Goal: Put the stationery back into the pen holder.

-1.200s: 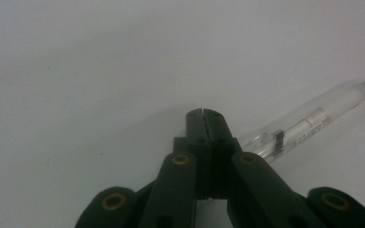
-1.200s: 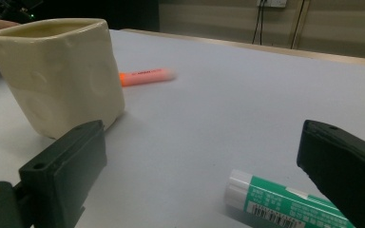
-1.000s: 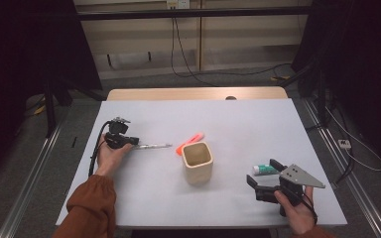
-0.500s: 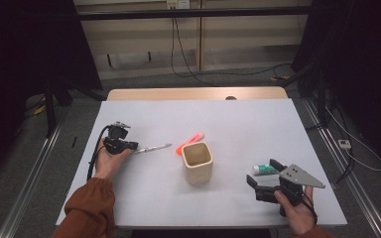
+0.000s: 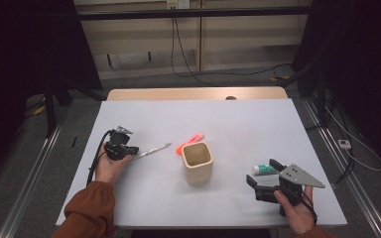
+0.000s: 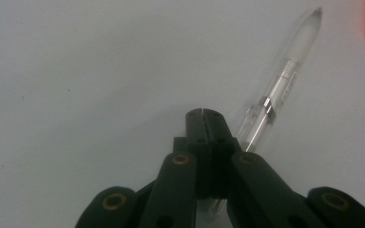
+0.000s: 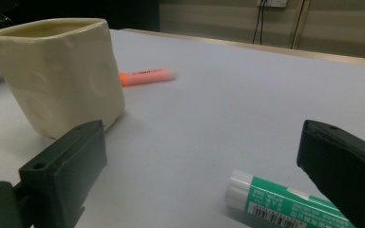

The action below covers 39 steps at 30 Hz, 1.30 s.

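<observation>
Clear pen (image 6: 278, 88) lies beside the pressed-together left tool (image 6: 203, 114); right tool (image 7: 209, 156) spread by glue stick (image 7: 285, 202).

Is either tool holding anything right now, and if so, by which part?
Left tool is shut on the clear pen, near its back end. Right tool is open, holding nothing.

The high view looks forward and down from above the near edge of the counter (image 5: 258, 124), taking in its whole top with the floor and a wall at the top of the frame. The left gripper view sits very close to the surface, looking steeply down along its tool (image 6: 202, 114) at a clear pen (image 6: 280, 90). The right gripper view rides low and nearly level, facing across the counter past a cream cup (image 7: 57, 71), which the high view also shows at centre frame (image 5: 197, 161).
</observation>
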Tool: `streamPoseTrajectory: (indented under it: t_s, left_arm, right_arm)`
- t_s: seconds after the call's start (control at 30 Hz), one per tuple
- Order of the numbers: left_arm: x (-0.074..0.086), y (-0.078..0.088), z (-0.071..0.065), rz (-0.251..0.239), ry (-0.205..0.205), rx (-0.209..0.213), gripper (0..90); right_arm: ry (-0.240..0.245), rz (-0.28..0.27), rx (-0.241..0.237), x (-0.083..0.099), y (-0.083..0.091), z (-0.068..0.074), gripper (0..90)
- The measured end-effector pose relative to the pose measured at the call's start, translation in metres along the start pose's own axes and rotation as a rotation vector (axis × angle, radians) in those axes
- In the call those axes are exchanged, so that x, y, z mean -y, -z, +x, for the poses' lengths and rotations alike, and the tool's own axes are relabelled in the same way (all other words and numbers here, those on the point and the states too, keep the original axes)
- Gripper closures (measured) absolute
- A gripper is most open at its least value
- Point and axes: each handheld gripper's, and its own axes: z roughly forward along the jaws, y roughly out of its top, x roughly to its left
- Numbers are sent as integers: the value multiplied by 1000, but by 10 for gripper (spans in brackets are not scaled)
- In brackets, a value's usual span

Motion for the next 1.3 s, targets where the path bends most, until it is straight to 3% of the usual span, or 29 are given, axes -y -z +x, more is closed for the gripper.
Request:
streamPoseTrajectory:
  t_s: [0.07, 0.37, 0.67, 0.83, 1.0, 1.07, 1.3]
  left_arm:
    - [1, 2, -3, 17, -15, 6, 900]
    - [8, 7, -14, 18, -4, 24, 900]
    - [9, 8, -12, 3, 21, 41, 900]
    - [9, 8, -9, -30, 19, 15, 871]
    - [10, 13, -4, -93, 35, -9, 737]
    - [10, 16, -2, -113, 48, -23, 644]
    - [7, 23, -1, -177, 54, -11, 311]
  right_arm:
    - [-3, -1, -2, 0, 0, 0, 24]
    - [2, -3, -4, 0, 0, 0, 24]
    - [3, -3, -6, 0, 0, 1, 24]
    - [1, -3, -9, 0, -1, 0, 24]
    - [2, -4, -8, 0, -1, 0, 24]
    - [2, -5, -8, -1, -1, 0, 24]
    - [1, -5, -9, -1, -1, 0, 24]
